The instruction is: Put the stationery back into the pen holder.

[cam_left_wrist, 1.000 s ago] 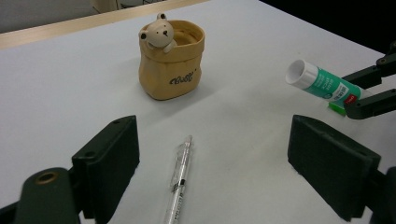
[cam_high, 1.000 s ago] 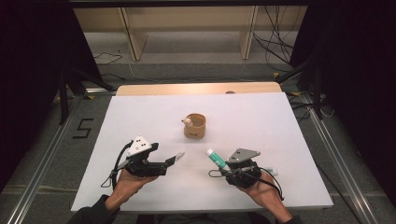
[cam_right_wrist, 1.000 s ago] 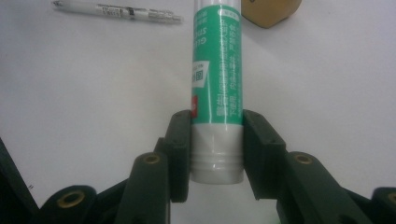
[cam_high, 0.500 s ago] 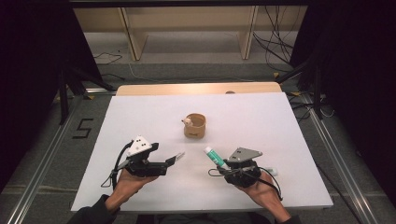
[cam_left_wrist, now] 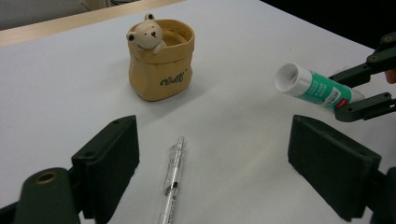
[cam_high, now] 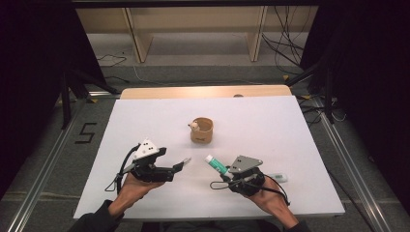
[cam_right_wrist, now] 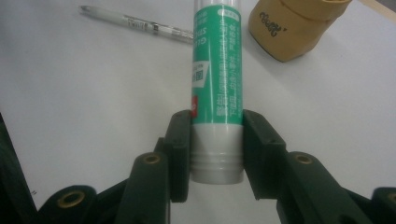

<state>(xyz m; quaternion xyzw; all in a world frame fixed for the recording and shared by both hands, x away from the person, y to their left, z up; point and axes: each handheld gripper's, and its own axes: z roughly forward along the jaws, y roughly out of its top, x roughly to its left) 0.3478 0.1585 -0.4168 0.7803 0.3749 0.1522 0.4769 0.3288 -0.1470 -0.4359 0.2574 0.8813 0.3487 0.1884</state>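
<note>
A green-and-white glue stick [cam_right_wrist: 217, 84] is clamped near its base by my right gripper [cam_right_wrist: 217, 126], its white end pointing out toward the tan pot. In the high view the glue stick [cam_high: 216, 164] sticks out up-left from the right gripper [cam_high: 226, 173], just above the table. My left gripper [cam_left_wrist: 219, 140] stands open, jaws wide apart. A clear pen [cam_left_wrist: 173, 177] lies on the table between them, touching neither. In the high view the left gripper [cam_high: 176, 166] sits at front left, with the pen [cam_high: 184, 161] at its tips.
A tan pot with a small bear figure [cam_high: 202, 130] on its rim stands mid-table, beyond both grippers. A small white object [cam_high: 279, 177] lies by the right hand. The white tabletop [cam_high: 270, 121] ends in a wooden strip at the back.
</note>
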